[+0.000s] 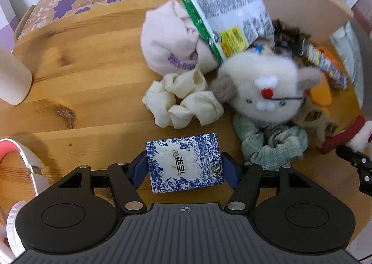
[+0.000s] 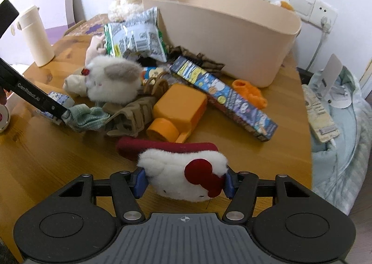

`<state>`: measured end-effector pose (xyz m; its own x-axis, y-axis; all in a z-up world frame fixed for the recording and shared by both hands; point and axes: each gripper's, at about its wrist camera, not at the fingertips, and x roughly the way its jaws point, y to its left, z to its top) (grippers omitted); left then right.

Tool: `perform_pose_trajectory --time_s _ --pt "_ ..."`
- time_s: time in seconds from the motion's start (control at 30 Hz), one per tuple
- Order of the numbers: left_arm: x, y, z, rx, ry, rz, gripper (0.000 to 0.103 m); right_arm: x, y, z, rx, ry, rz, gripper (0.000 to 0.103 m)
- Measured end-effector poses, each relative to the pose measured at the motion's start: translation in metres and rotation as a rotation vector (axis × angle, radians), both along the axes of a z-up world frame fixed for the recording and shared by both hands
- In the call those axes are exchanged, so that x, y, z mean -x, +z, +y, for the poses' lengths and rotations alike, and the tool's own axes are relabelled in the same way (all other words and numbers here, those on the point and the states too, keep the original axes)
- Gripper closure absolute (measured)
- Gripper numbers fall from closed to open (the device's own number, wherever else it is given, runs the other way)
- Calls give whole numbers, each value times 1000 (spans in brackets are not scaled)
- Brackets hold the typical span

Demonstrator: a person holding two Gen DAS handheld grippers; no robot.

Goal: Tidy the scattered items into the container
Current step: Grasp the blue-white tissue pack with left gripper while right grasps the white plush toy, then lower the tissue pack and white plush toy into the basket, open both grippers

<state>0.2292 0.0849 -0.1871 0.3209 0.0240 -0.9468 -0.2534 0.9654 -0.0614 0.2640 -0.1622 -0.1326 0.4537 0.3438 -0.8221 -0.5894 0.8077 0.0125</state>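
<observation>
Left wrist view shows the left gripper (image 1: 184,166) clamped on a blue-and-white tissue pack (image 1: 184,162), its blue pads pressing both short sides, above the wooden table (image 1: 81,78). Just beyond the pack lies a cream scrunchie (image 1: 183,98), with a green scrunchie (image 1: 272,143) and a white plush rabbit (image 1: 267,91) to that scrunchie's right and a pale pink pouch (image 1: 172,40) behind it. In the right wrist view, the right gripper (image 2: 183,182) is closed on a white plush toy with a dark red bow (image 2: 186,180), pads squeezing its sides. The beige container (image 2: 232,38) stands at the far side of the table, behind the pile: a long printed box (image 2: 223,94), an orange bottle (image 2: 176,110) and a silver snack bag (image 2: 134,33) lie in front of it.
</observation>
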Motion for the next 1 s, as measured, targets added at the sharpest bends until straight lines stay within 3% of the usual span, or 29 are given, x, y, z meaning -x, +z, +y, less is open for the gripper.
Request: perform_pose_trajectory --time_s 0.57,1.0 --pt "-5 50 6 -27 11 -147 37 -33 59 -37 -87 -52 -136 45" --pt "-62 113 6 -121 -24 -318 37 -88 97 -55 -139 -88 -252 45"
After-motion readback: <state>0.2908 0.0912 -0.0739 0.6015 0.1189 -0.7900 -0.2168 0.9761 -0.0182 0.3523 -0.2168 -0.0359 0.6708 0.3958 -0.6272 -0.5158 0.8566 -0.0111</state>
